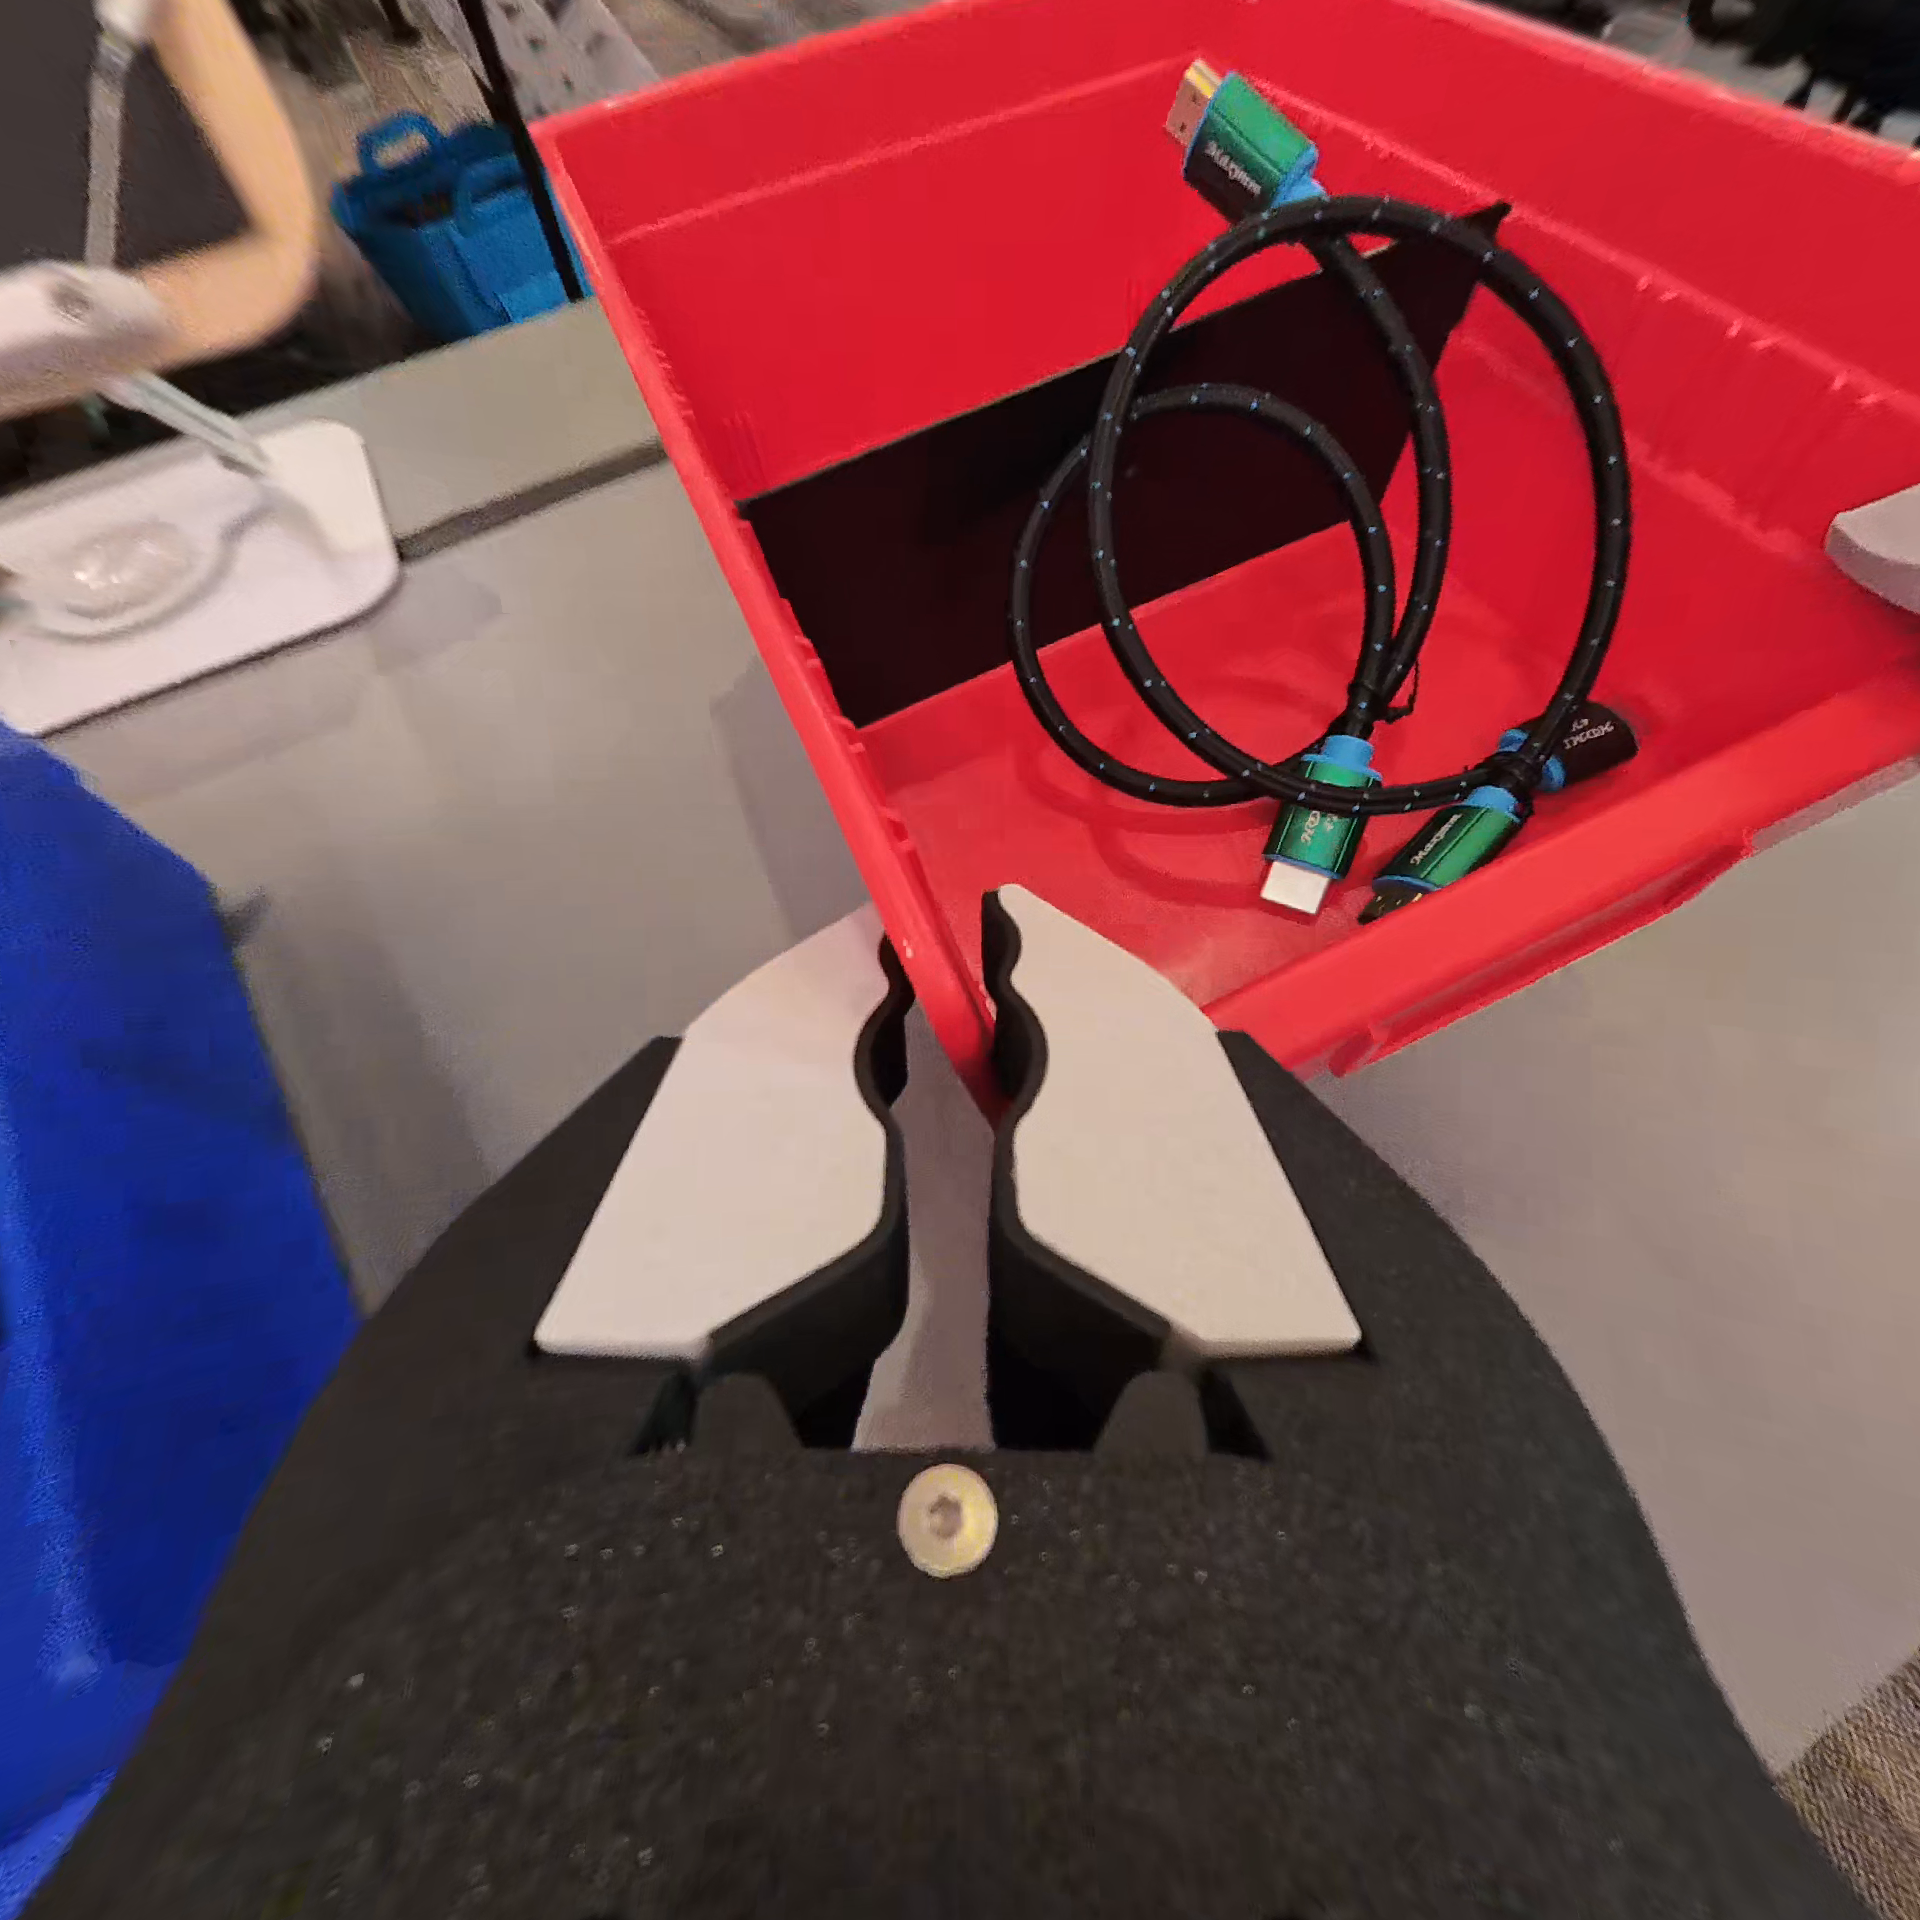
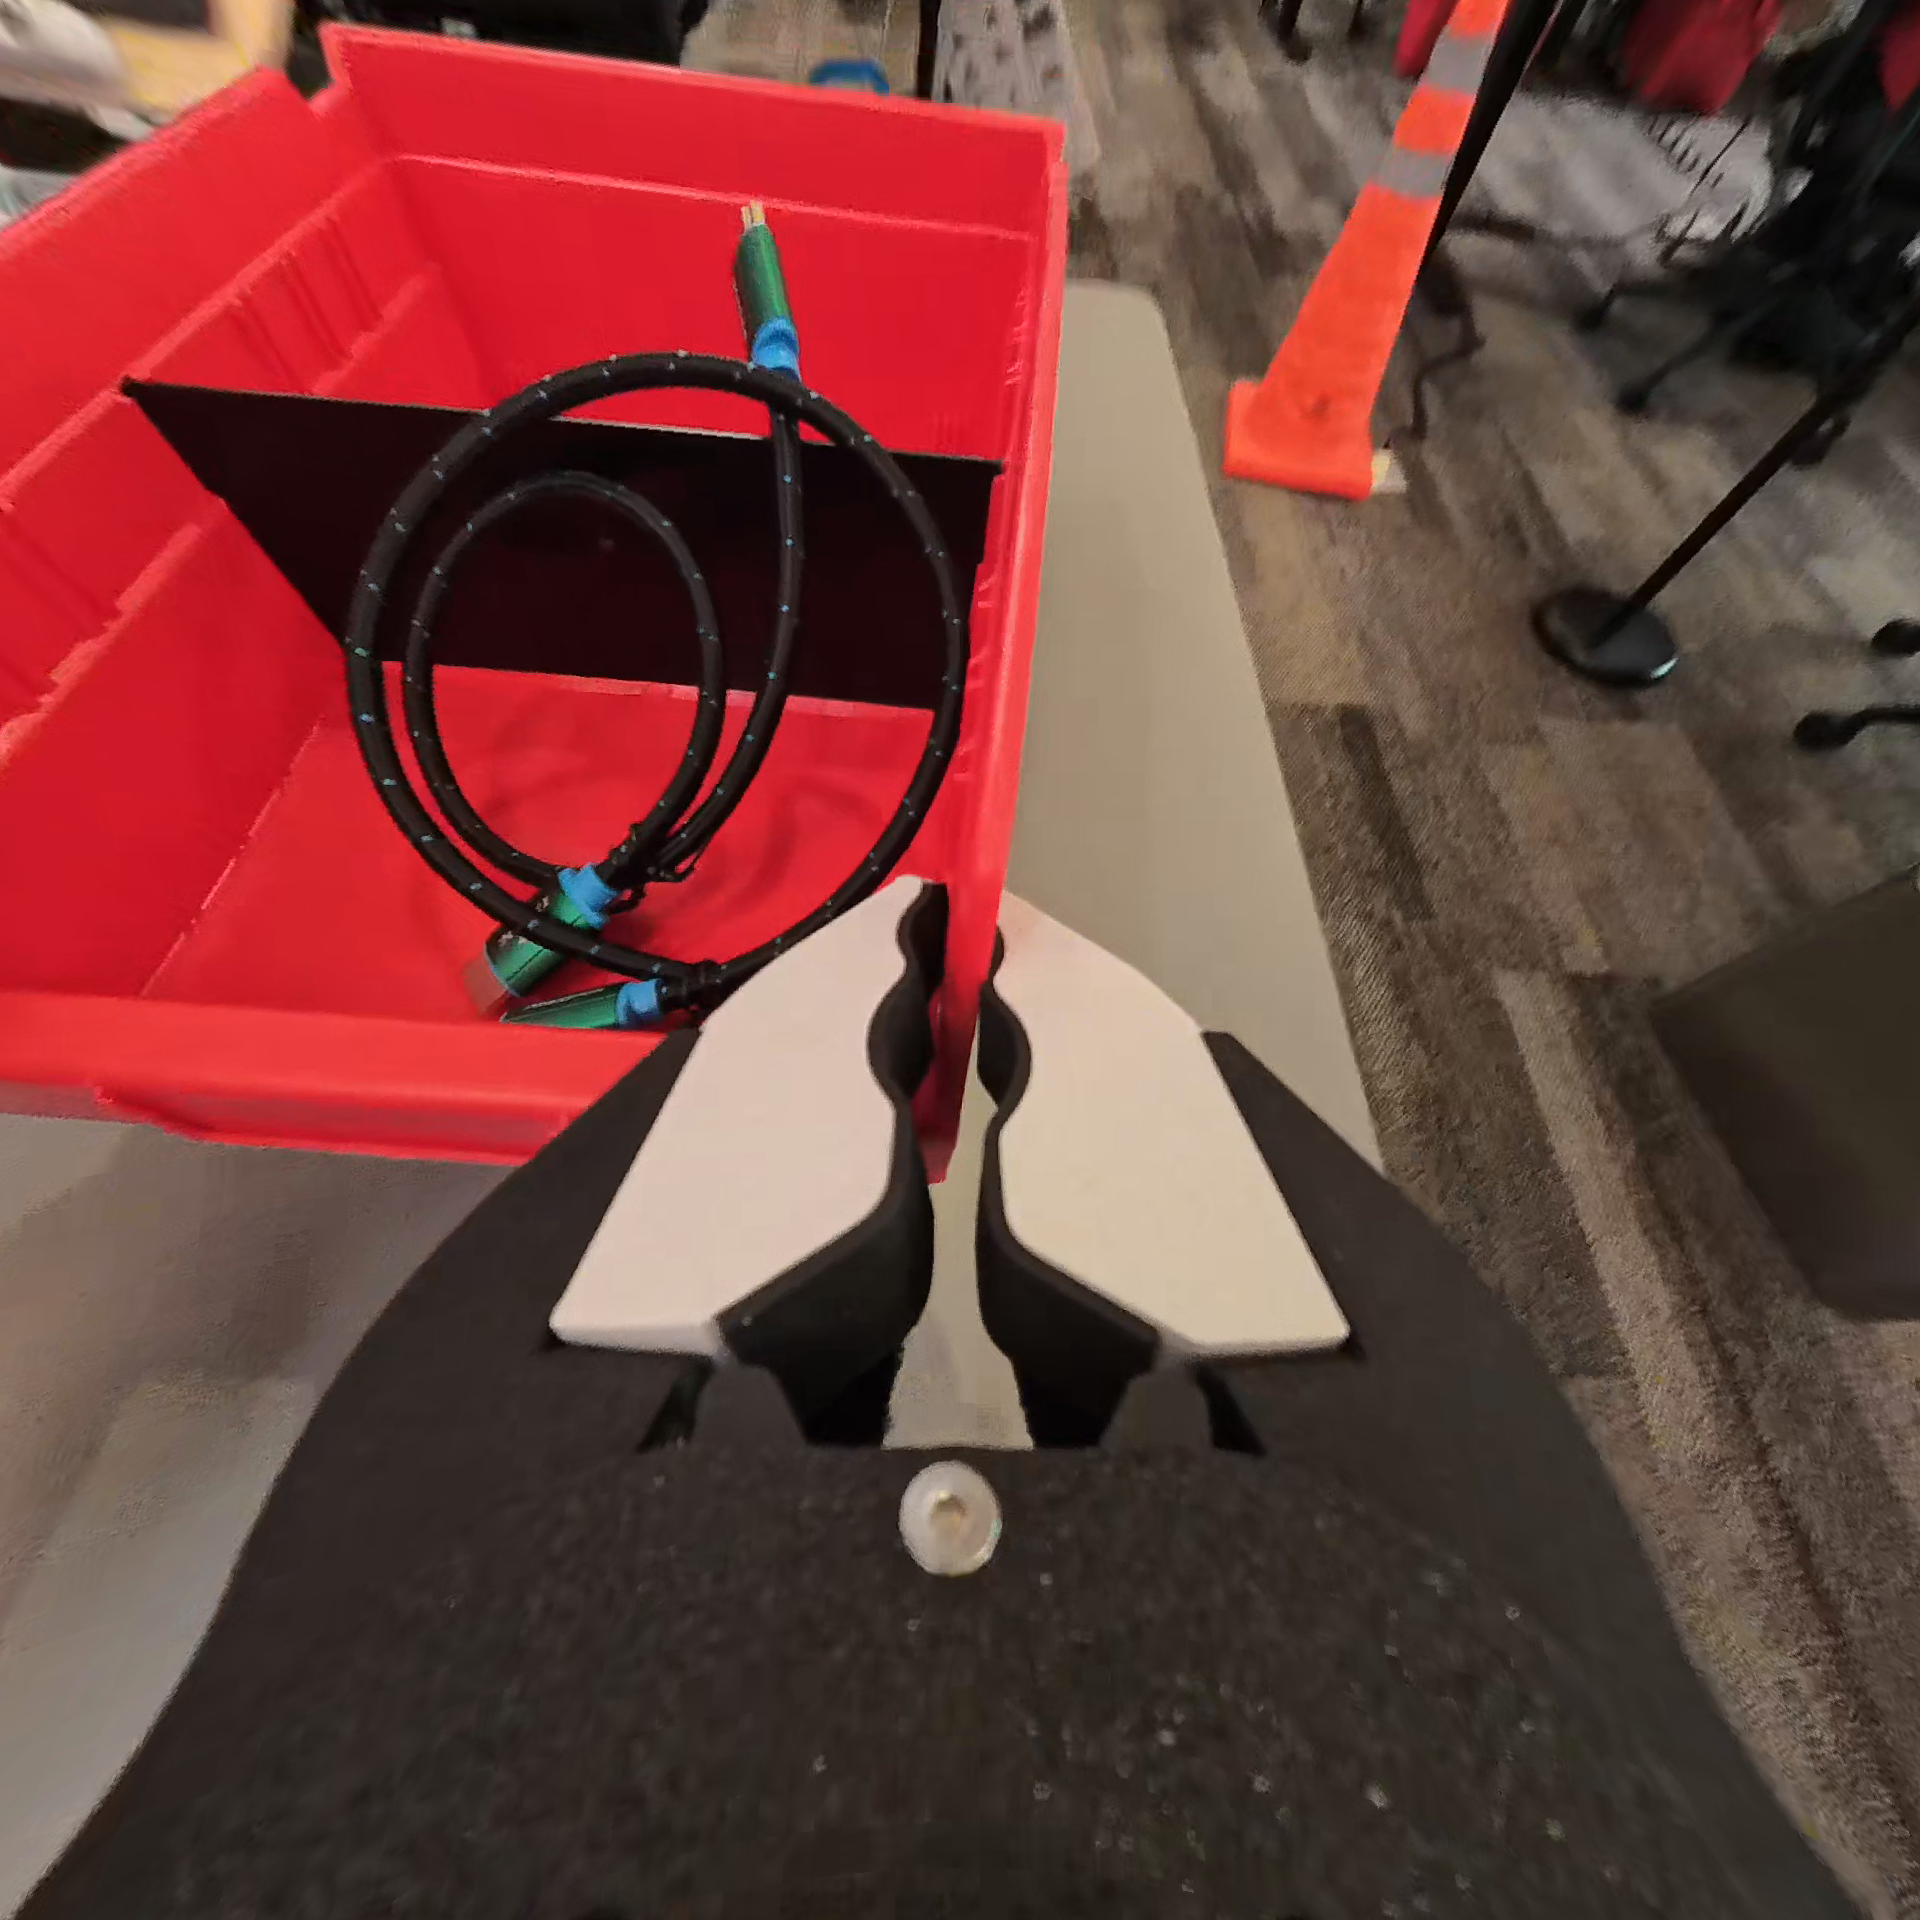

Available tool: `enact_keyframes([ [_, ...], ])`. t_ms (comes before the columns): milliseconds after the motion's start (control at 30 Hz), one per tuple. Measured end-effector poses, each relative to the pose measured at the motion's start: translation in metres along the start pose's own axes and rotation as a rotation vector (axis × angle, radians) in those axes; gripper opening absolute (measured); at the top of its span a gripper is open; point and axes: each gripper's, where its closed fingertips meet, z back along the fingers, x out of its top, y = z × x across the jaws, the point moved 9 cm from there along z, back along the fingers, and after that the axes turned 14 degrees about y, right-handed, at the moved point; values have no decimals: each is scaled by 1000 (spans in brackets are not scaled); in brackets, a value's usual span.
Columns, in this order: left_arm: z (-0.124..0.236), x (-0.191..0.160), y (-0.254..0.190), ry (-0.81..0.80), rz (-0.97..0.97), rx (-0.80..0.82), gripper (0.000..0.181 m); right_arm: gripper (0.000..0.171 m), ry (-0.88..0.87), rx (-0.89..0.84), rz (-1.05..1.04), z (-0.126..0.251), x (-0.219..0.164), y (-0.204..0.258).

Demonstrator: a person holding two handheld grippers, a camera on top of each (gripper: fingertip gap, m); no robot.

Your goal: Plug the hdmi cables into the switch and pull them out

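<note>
L gripper (image 1: pixel 940 940): jaws nearly closed, pinching the red bin (image 1: pixel 1039 343) by its near-left side wall; the wall sits in the narrow gap between the pads. R gripper (image 2: pixel 961 925): same story, jaws narrowed onto the bin's right side wall near the front corner. So both grippers hold the bin, neither holds a cable.

Inside the bin: HDMI cables (image 1: pixel 1351 499), black braid w/ blue flecks, coiled in the front compartment and leaning on the black divider (image 1: pixel 935 540). Two green-shelled plugs (image 1: pixel 1314 831) lie on the floor near the front wall; a third plug (image 1: pixel 1242 130) sticks up over the divider toward the back wall. No switch visible in either view.

The bin looks tilted vs the grey table (image 1: pixel 520 727), prob being lifted or shifted.

Risks, judged from here:
- Thin-wall grips at two edges only; uneven lift btwn hands could twist the bin, or a wall could slip out of the pads.
- More tilt and the coil slides, plugs tangle w/ each other.
- R side of the bin sits close to the table edge; a shove that way may drop it to the carpet near the orange cone (image 2: pixel 1351 312).
</note>
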Motion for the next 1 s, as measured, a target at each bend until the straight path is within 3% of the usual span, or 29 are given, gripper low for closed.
enact_keyframes([
  [233, -35, -33, -23, 56, -39, -47, 19, 3, 64, 104, -86, -47, -40, -23],
  [367, -29, -35, -28, 70, -74, -165, 39, 5, 54, 125, -162, -53, -43, -27],
  [467, -3, -29, -15, 54, -91, -319, 40, 10, 15, 124, -115, -41, -40, -32],
  [633, 80, -19, 46, -94, -188, -459, 48, 27, -218, 160, -50, 16, -19, -44],
  [833, 155, -52, 171, -191, -86, -177, 48, 32, -384, 324, 147, 75, 23, 11],
  [1000, 160, -122, 259, -148, 118, 233, 52, 32, -430, 501, 284, 88, 49, 115],
])
